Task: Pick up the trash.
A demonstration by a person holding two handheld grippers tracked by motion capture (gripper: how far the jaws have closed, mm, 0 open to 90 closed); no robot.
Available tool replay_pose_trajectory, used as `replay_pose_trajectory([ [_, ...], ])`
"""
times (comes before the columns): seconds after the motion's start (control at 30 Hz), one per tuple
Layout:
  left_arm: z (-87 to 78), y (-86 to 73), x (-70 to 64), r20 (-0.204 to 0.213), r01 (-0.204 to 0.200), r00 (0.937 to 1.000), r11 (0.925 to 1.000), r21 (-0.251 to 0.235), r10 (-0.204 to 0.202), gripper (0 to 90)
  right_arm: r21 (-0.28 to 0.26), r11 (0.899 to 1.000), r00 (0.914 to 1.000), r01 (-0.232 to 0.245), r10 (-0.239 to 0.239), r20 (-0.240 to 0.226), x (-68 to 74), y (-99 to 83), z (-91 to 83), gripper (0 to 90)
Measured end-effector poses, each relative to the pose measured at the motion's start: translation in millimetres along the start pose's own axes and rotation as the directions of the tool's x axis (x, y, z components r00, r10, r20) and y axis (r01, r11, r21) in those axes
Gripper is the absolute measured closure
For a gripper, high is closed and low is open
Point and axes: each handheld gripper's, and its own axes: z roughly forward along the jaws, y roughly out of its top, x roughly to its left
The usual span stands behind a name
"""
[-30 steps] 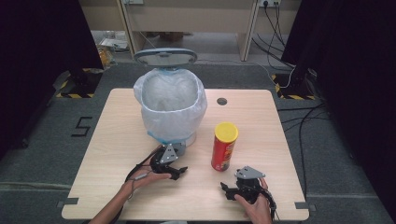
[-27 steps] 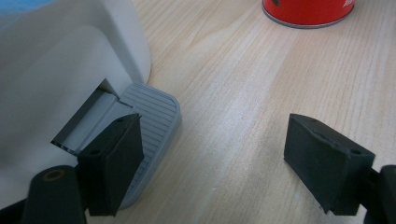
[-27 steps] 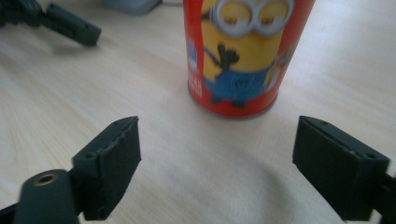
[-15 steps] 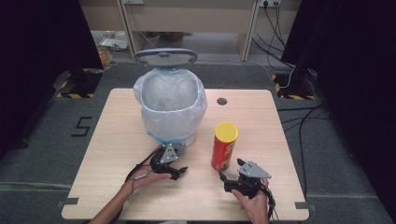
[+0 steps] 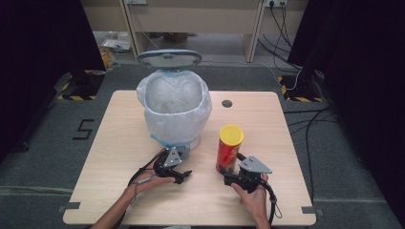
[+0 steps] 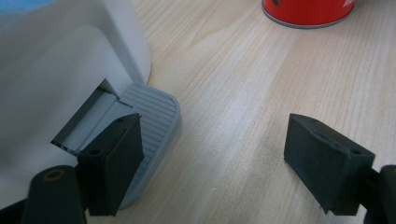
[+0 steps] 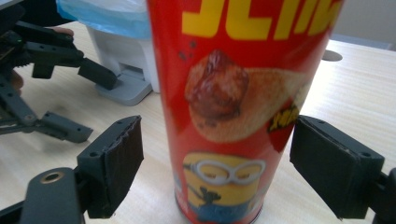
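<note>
A red chip can (image 5: 230,149) with a yellow lid stands upright on the wooden table (image 5: 110,124), right of a white pedal bin (image 5: 174,107) lined with a bag. My right gripper (image 5: 232,177) is open just in front of the can. In the right gripper view the can (image 7: 238,107) stands between the spread jaws of that gripper (image 7: 217,163), and neither touches it. My left gripper (image 5: 177,172) is open at the bin's foot. In the left gripper view one jaw of the gripper (image 6: 219,168) hangs over the grey ribbed pedal (image 6: 152,116).
The bin lid (image 5: 169,58) stands raised behind the bag. A round cable hole (image 5: 227,103) sits at the table's far side. The can's base (image 6: 306,11) shows at the top of the left gripper view. Bare wood lies on both sides.
My right gripper has moved forward to the can, so its jaws now flank it. The left gripper and the can have stayed put.
</note>
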Motion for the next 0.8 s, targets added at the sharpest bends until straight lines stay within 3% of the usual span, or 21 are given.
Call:
replay_pose_trajectory([
  [0.43,-0.1,-0.1,0.3,0.003,-0.001,1.0000,1.0000,0.000,0.001,18.8,-0.017,0.999,0.9994,-0.034,0.034,-0.006,-6.0,0.2,18.7,23.7],
  [0.73,-0.1,-0.1,0.5,0.005,-0.001,1.0000,1.0000,-0.001,0.001,18.8,-0.036,0.999,0.9998,-0.018,0.018,0.007,-5.9,-0.9,21.0,24.5],
  [0.8,-0.1,-0.2,0.4,0.005,-0.001,1.0000,1.0000,-0.001,0.002,18.8,-0.042,0.999,0.9995,0.003,-0.002,0.030,-5.1,-0.3,19.9,24.9],
])
